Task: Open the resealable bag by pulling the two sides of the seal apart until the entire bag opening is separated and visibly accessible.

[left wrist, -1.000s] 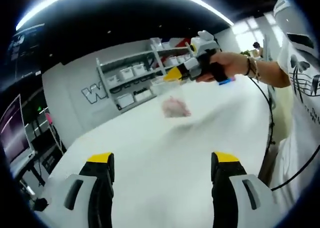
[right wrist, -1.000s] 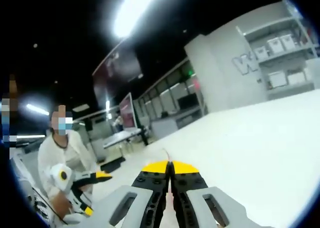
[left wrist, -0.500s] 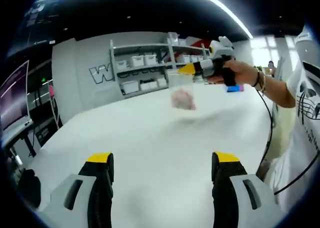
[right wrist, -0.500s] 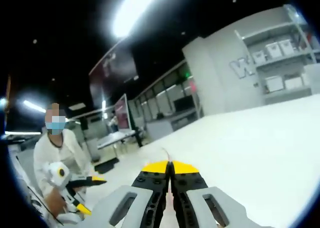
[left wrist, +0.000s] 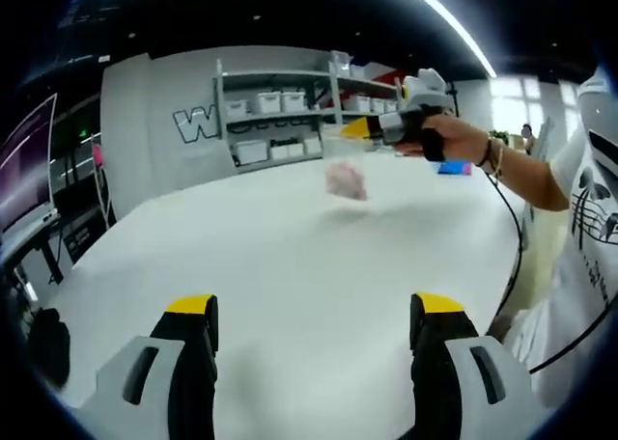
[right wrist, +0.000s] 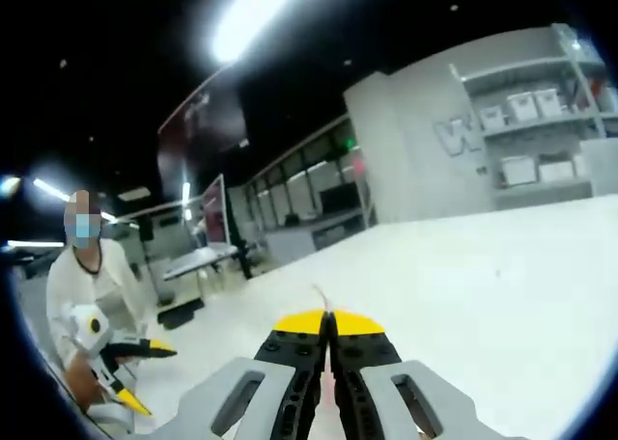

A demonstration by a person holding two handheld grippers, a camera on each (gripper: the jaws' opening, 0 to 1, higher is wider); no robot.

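Jaws of the left gripper (left wrist: 314, 315) stand wide apart with nothing between them, low over the white table (left wrist: 290, 257), their yellow tips pointing toward the far side. Well ahead of them, the resealable bag (left wrist: 346, 165) hangs in the air above the table, clear plastic with a pinkish clump inside; its top edge is pinched by the right gripper (left wrist: 372, 128), which a hand (left wrist: 449, 136) holds out from the right side of the left gripper view. In the right gripper view, that gripper's own jaws (right wrist: 330, 326) are pressed together, with a thin sliver of the bag's plastic (right wrist: 320, 296) sticking up at the seam between the yellow tips; the rest of the bag is hidden below them. Off to the left in the same view, a person in white (right wrist: 82, 286) holds the left gripper (right wrist: 130, 358). Behind the table, shelving (left wrist: 280, 117) with white bins lines a grey wall. A black cable (left wrist: 521, 237) trails down from the hand.
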